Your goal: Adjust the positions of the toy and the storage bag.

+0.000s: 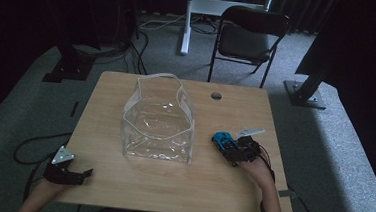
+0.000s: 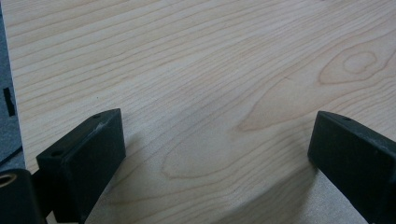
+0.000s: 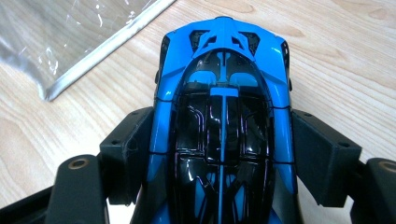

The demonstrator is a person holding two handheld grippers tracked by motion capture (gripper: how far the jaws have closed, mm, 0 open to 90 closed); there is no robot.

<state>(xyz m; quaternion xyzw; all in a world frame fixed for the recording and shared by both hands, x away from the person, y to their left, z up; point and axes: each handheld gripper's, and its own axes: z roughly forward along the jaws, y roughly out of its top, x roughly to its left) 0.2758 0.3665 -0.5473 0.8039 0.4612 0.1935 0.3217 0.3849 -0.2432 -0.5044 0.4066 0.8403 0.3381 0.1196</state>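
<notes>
Table point(image 1: 170, 185) of pale wood grain carries a clear plastic bag point(image 1: 158, 126) near its middle, standing open with white-edged handles raised. No brand, label or writing can be read anywhere in the three views.

Right of the bag, near the table's right edge, the right gripper point(image 1: 230, 148) pinches a blue and black toy car point(image 1: 222, 140). In the right gripper view the car point(image 3: 222, 116) sits lengthwise between the two black jaws, each jaw pressed against one flank, its nose pointing away from the camera toward the bag's white-trimmed corner point(image 3: 93, 60) at upper left. The car's roof is glossy black with a thin blue stripe down the centre; the body sides are bright blue. Whether its wheels touch the wood I cannot tell.

The left gripper point(image 1: 73, 174) lies at the table's near left corner, well apart from the bag, a grey three-cornered plate on its top. In the left gripper view its jaws are spread wide over bare wood point(image 2: 210, 84), with nothing between them.

A black folding chair point(image 1: 248, 37) stands on grey carpet beyond the table.
</notes>
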